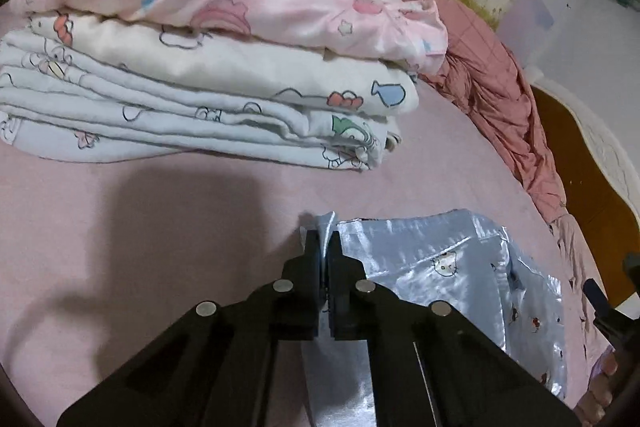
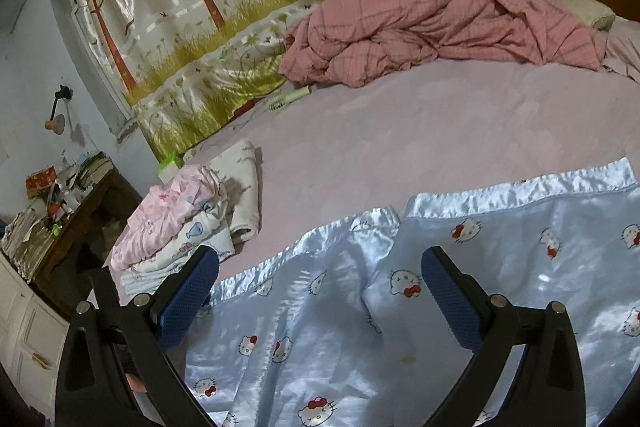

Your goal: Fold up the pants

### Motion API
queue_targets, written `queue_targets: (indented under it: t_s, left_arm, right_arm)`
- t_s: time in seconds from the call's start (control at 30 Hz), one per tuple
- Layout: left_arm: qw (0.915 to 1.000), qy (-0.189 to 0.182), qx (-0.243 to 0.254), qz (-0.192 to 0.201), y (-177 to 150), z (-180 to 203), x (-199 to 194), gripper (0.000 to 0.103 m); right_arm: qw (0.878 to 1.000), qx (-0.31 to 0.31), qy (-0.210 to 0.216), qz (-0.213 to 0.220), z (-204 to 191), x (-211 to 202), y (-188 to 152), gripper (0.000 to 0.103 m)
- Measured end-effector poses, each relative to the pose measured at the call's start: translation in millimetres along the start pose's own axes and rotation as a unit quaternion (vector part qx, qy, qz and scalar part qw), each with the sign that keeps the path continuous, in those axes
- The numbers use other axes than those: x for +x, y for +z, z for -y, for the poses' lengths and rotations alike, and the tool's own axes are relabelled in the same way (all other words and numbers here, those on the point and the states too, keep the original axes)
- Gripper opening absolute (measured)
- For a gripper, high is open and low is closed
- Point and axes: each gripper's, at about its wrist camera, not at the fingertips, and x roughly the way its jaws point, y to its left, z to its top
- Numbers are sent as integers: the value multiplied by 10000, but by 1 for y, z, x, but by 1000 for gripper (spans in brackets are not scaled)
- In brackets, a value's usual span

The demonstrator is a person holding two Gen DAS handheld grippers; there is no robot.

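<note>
Light blue satin pants [image 2: 320,339] with a cat print lie spread on the pink bed sheet [image 2: 400,131]. In the left wrist view my left gripper [image 1: 325,239] is shut on a corner of the pants' [image 1: 440,267] edge, and a tuft of blue cloth sticks up between the black fingers. My right gripper [image 2: 320,259] hovers over the pants. It is open wide, and its blue pads [image 2: 188,299] have nothing between them. The cloth under it is wrinkled, with the hemmed edge running across the far side.
A stack of folded pink and white clothes [image 1: 200,67] sits on the sheet just beyond the left gripper. A crumpled pink plaid quilt [image 2: 420,23] lies at the far side by a tree-print curtain [image 2: 192,7]. A cluttered cabinet [image 2: 60,219] stands left of the bed.
</note>
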Motion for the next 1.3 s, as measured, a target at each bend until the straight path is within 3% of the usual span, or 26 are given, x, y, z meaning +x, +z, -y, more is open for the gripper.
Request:
queue_targets:
  t_s: [0.07, 0.23, 0.4, 0.6, 0.67, 0.77, 0.87, 1.0, 1.07, 1.3]
  left_arm:
    - [9997, 84, -3, 211, 4, 0, -10, 1]
    - [9895, 1275, 275, 630, 13, -7, -31, 1]
    - [9897, 1338, -171, 487, 13, -37, -35, 1]
    - [9882, 1508, -144, 229, 5, -40, -24, 1]
    - [9882, 1503, -137, 250, 3, -37, -24, 1]
    - [9891, 1442, -194, 242, 7, -36, -24, 2]
    - [9897, 1393, -226, 225, 5, -40, -26, 2]
    - [9892, 1442, -136, 208, 8, -38, -22, 2]
    - [9895, 1422, -120, 211, 9, -35, -21, 2]
    - [9879, 1517, -47, 315, 13, -26, -19, 2]
  right_arm:
    - [10000, -64, -9, -48, -3, 3, -1, 97]
    - [9993, -267, -190, -170, -10, 10, -3, 94]
    - [9985, -332, -204, -377, -15, 18, -5, 90]
    - [9956, -402, -235, -812, -32, 46, 11, 84]
    - [9895, -671, -478, -1184, -37, 73, 20, 73]
    - [9784, -1039, -728, -1631, -38, 116, 24, 67]
    - [9718, -1277, -605, -1888, -36, 147, 18, 50]
    - [9650, -1359, -296, -2223, -35, 181, 10, 43]
    - [9617, -1495, -598, -2219, -36, 189, 11, 7]
    - [9660, -1595, -528, -1967, -40, 197, 32, 4]
